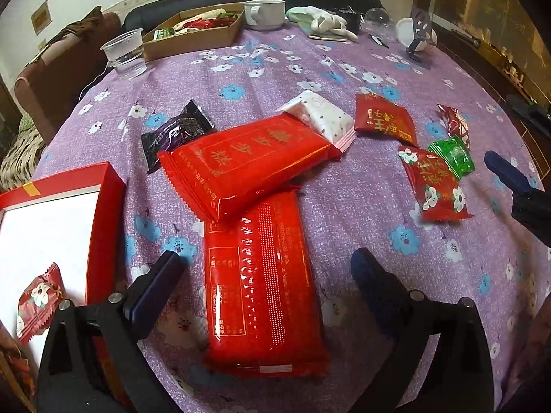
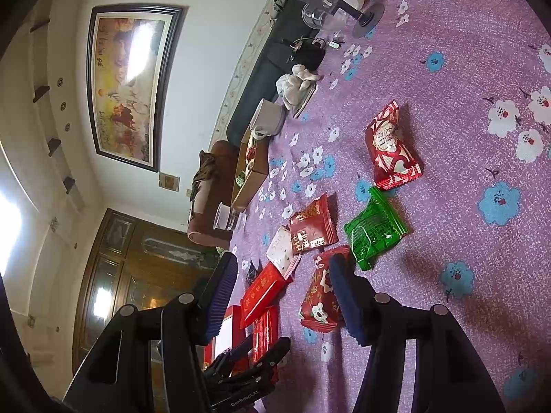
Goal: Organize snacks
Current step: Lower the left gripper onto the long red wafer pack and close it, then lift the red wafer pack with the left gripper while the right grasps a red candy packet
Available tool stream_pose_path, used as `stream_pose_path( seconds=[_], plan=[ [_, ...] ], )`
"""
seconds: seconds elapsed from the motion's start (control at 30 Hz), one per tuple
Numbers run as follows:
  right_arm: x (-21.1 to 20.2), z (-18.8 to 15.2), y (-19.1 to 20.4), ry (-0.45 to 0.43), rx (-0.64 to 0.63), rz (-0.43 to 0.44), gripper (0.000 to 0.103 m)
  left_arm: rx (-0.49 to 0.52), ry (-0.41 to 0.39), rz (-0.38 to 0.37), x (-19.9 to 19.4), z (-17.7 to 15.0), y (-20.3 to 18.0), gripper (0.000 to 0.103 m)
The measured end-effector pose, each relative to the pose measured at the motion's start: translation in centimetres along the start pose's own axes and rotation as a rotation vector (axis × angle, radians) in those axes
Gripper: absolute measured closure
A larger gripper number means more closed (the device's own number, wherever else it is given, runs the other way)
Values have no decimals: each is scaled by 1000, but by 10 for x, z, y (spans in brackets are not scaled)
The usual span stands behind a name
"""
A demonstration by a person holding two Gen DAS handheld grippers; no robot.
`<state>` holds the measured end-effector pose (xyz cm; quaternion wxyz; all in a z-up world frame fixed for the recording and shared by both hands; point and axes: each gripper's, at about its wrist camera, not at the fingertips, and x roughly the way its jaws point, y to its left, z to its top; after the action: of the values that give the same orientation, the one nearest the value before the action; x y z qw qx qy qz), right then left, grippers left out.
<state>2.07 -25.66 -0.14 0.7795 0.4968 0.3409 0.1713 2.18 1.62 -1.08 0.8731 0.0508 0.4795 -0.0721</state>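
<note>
My left gripper [image 1: 267, 261] hangs open, its jaws wide on either side of a large red packet [image 1: 261, 285] that lies flat on the purple flowered cloth, pads clear of it. A second large red packet [image 1: 248, 165] rests across its far end. At the left, a red box [image 1: 106, 206] with a white floor holds one small red flower packet [image 1: 39, 296]. My right gripper [image 2: 286, 285] hovers open, nothing between its pads, next to a red flower packet [image 2: 316, 306] and a green packet [image 2: 373, 230].
Loose on the cloth lie a black packet [image 1: 175, 130], a white packet [image 1: 320, 113] and small red packets [image 1: 384, 118]. At the far edge stand a cardboard tray [image 1: 193, 43], a plastic cup [image 1: 125, 53], a white mug [image 1: 265, 13] and a phone stand [image 1: 418, 31].
</note>
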Motion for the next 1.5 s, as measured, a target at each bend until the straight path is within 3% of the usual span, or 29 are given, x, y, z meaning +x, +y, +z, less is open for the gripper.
stream_pose_path(
  seconds=[0.1,0.27,0.37,0.77,1.07,1.27,1.5],
  plan=[
    [0,0,-1,1,5,1,45,10,-9,-12,-3,-1,-3,11],
    [-1,0,-2,1,7,1,45,68,-18,-43,-11,-2,-16,48],
    [-1,0,-3,5,11,-3,45,93,-33,-43,-14,-4,-23,58],
    [4,-2,0,23,-3,-33,45,140,-62,-120,-29,-27,-47,59],
    [10,-4,-1,40,-12,-63,45,163,-63,-233,-51,-57,-59,59],
    [8,-2,-6,39,0,-70,45,138,-56,-294,-68,-77,-50,59],
    [6,0,-12,30,13,-84,45,70,-87,-299,-80,-81,-23,59]
  ],
)
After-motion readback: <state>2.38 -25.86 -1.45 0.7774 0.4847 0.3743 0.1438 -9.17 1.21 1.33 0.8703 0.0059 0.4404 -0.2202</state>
